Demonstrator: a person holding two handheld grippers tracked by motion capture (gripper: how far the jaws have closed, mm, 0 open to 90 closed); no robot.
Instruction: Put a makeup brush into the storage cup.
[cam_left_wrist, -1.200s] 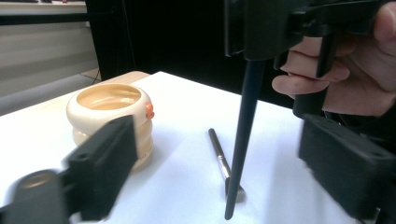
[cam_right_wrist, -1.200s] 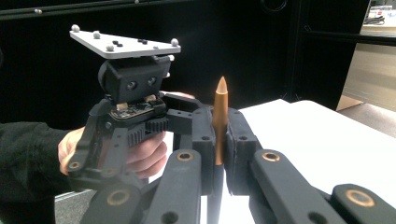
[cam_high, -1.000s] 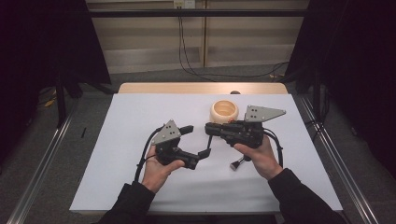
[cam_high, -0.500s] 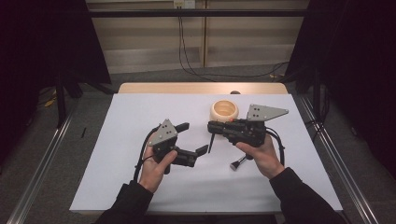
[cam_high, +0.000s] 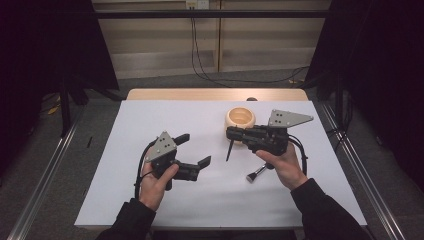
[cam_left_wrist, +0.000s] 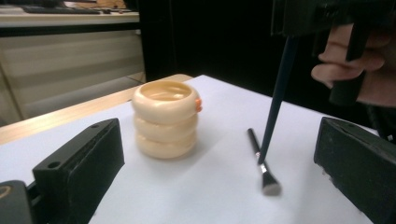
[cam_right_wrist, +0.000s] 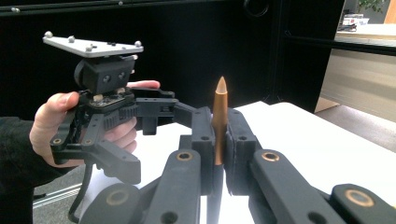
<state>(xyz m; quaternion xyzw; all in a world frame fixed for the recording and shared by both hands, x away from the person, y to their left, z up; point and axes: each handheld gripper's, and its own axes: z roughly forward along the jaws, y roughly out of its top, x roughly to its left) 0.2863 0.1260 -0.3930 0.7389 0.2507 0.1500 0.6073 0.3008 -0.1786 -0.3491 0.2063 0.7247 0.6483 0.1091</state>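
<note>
A slim dark brush (cam_high: 229, 150) with a copper tip is clamped upright by the right gripper (cam_high: 231, 134); the left gripper (cam_high: 196, 150) is held wide open, empty, facing a ridged cream holder (cam_high: 240, 119).

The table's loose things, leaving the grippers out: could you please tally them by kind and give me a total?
Makeup brushes: 2, one lying on the white table cover with its bristles toward the person, one with a copper-tipped handle clamped upright in the right gripper.
Cream ribbed holder cups: 1.
Total: 3.
</note>
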